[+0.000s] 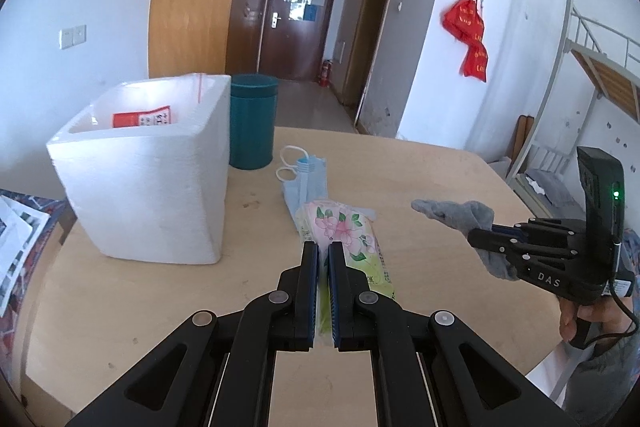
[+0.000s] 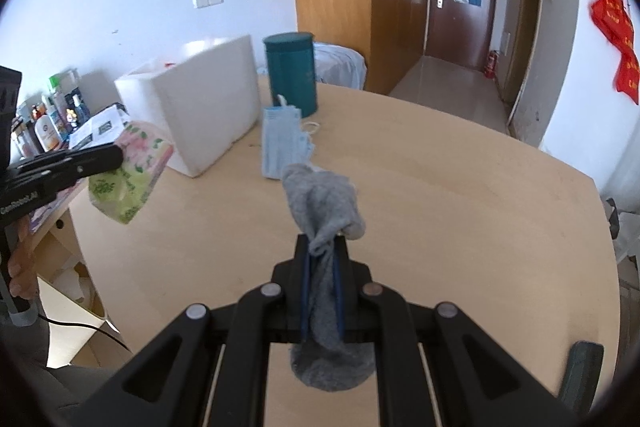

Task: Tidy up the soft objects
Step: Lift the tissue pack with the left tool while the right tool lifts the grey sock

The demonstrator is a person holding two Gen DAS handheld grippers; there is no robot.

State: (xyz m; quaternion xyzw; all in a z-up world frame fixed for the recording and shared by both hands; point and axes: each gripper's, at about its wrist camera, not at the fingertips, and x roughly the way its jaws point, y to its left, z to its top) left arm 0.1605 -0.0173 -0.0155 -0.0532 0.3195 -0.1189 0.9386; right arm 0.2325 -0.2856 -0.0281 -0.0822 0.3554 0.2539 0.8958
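Two grippers are clamped: the left gripper on a floral tissue pack, long axis pointing away; the right gripper on a grey sock, drooping lengthwise. Both hang above the pale wooden worktop, near a foam box.

Both grippers matte black, blue finger pads, silver pivot pins. Right gripper at 3 o'clock: white "DAS" lettering, green LED, black cable. Grey sleeve below.
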